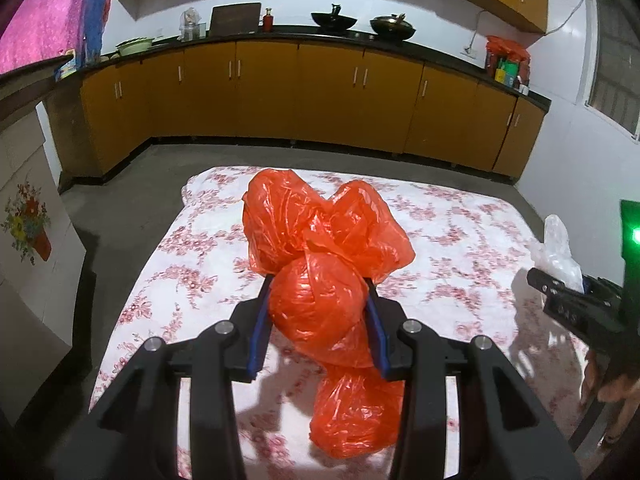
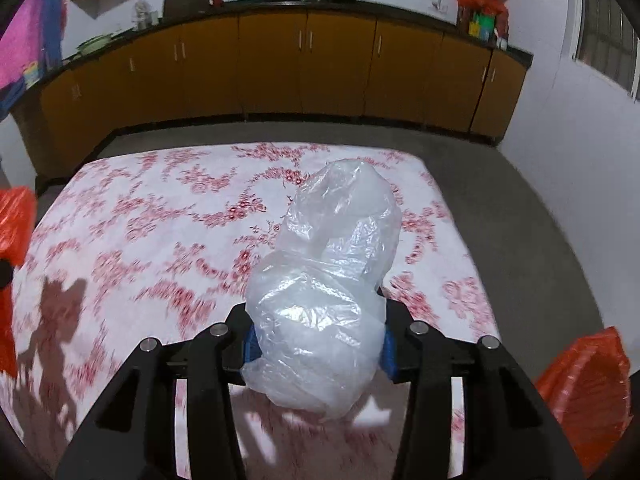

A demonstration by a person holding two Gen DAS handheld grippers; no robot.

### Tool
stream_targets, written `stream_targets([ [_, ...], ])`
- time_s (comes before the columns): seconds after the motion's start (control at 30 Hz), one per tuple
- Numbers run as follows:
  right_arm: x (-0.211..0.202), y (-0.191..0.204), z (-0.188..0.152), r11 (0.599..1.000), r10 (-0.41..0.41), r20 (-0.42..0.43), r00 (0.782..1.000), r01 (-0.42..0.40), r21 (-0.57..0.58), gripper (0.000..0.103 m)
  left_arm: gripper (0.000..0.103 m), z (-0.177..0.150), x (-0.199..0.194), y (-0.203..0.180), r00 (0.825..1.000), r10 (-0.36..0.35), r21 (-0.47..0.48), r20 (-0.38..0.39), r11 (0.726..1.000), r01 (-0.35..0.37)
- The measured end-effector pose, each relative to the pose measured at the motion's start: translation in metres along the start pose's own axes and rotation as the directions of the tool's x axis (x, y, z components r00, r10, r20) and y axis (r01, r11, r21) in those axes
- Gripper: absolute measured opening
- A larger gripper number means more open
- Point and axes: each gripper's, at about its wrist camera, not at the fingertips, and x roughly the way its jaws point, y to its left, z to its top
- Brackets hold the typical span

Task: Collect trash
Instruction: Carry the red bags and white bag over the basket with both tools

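My left gripper (image 1: 318, 298) is shut on a crumpled orange plastic bag (image 1: 324, 248) and holds it above a table with a red-flowered white cloth (image 1: 192, 264). Part of the bag hangs below the fingers. My right gripper (image 2: 316, 320) is shut on a crumpled clear plastic bag (image 2: 332, 276) above the same table (image 2: 140, 220). The right gripper (image 1: 576, 300) with the clear bag (image 1: 558, 252) also shows at the right edge of the left wrist view. The orange bag shows at the left edge of the right wrist view (image 2: 14, 220).
An orange-lined bin (image 2: 588, 392) sits off the table's right front corner. Yellow-brown kitchen cabinets (image 1: 320, 92) with a dark counter run along the far wall, beyond a strip of grey floor. A white cabinet with a flower picture (image 1: 28, 232) stands at the left.
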Motion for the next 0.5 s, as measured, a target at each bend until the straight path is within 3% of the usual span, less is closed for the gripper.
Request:
stream_targets([
  [0.5, -0.098, -0.024, -0.011, 0.999, 0.005, 0.123, 0.992, -0.009, 0.032, 0.046, 0.041, -0.004, -0.061, -0.047, 0.995, -0.091, 0.068, 0.038, 0.994, 0.088],
])
